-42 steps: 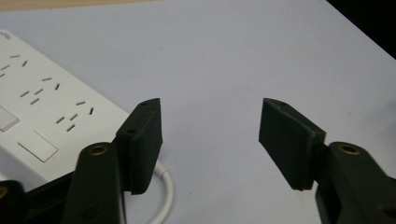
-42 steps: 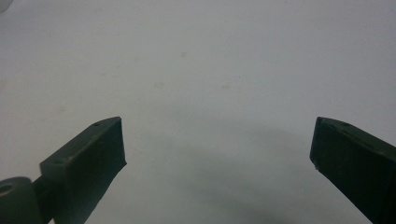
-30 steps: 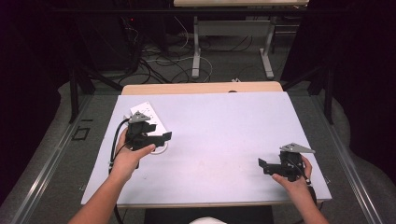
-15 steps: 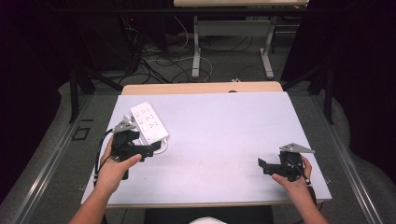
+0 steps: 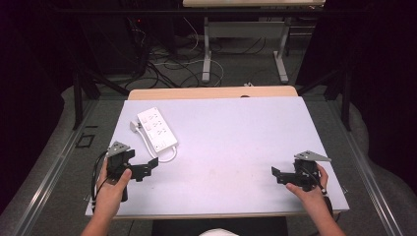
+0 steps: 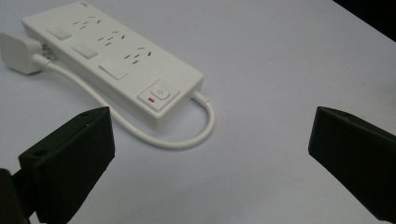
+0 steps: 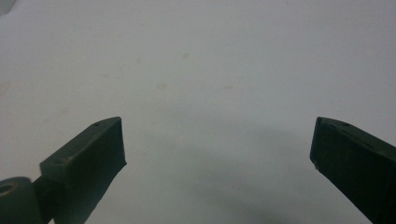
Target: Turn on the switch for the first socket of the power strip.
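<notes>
One white power strip (image 5: 157,129) with one plug (image 5: 134,126), one table (image 5: 246,147), two tools.

Glossy white plastic power strip (image 6: 112,65) lies on a smooth matt table (image 5: 236,147).

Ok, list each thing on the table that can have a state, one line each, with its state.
power strip: lying flat on the table, sockets up, nothing plugged into them, not held.
plug: loose on the table at the strip's far end, apart from any socket.
cord: curled beside the strip.
left gripper: jaws open, just been opening, nothing between them.
right gripper: jaws open, empty.
</notes>
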`<state>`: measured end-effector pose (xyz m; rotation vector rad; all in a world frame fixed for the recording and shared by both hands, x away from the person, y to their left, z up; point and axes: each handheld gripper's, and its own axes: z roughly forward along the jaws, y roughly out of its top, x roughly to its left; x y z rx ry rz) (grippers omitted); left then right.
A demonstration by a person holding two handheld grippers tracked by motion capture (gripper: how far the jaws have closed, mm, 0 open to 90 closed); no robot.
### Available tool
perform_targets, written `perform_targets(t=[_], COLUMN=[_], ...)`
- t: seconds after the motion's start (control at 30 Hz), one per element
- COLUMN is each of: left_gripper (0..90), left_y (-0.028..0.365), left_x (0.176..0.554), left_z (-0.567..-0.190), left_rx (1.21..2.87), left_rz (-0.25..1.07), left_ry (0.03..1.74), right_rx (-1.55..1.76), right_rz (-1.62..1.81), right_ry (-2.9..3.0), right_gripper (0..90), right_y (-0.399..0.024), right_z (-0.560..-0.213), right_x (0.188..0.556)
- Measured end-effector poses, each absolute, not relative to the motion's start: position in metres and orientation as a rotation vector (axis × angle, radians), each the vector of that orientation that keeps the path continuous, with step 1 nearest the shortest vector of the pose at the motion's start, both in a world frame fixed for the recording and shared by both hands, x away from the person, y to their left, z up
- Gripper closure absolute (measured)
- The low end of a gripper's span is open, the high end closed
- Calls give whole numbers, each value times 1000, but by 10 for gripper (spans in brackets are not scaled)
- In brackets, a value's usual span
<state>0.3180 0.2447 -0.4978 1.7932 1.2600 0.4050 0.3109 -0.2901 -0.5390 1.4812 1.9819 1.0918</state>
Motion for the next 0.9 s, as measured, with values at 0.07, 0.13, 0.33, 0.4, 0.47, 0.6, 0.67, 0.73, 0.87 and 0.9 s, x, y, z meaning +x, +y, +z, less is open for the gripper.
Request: perform_targets(t=[0.07, 0.13, 0.33, 0.4, 0.47, 0.6, 0.67, 0.73, 0.87, 0.9], left_gripper=[3, 3, 3, 3, 3, 3, 3, 4, 4, 5], left_y=[247, 250, 255, 257, 259, 262, 263, 265, 269, 270], left_x=[317, 315, 311, 311, 311, 311, 312, 313, 315, 315], left_z=[-505, -511, -524, -527, -530, -537, -540, -543, -548, -549], left_rx=[1779, 1769, 1759, 1757, 1765, 1808, 1815, 1805, 1798, 1803], left_rz=[417, 420, 419, 419, 412, 479, 500, 497, 494, 494], left_ry=[1281, 1299, 1349, 1364, 1379, 1394, 1396, 1404, 1425, 1428], right_rx=[1479, 1479, 1478, 1477, 1476, 1474, 1474, 1473, 1471, 1471], right_rz=[1092, 1091, 1089, 1089, 1088, 1089, 1089, 1087, 1083, 1083], right_ry=[1980, 1981, 1982, 1982, 1983, 1984, 1984, 1985, 1986, 1986], right_gripper=[25, 25, 25, 25, 25, 25, 25, 25, 25, 25], right_y=[-291, -291, -291, -291, -292, -291, -291, -291, -292, -292], right_z=[-539, -539, -539, -539, -539, -539, -539, -539, -540, -540], right_x=[311, 311, 311, 311, 311, 311, 311, 311, 311, 311])
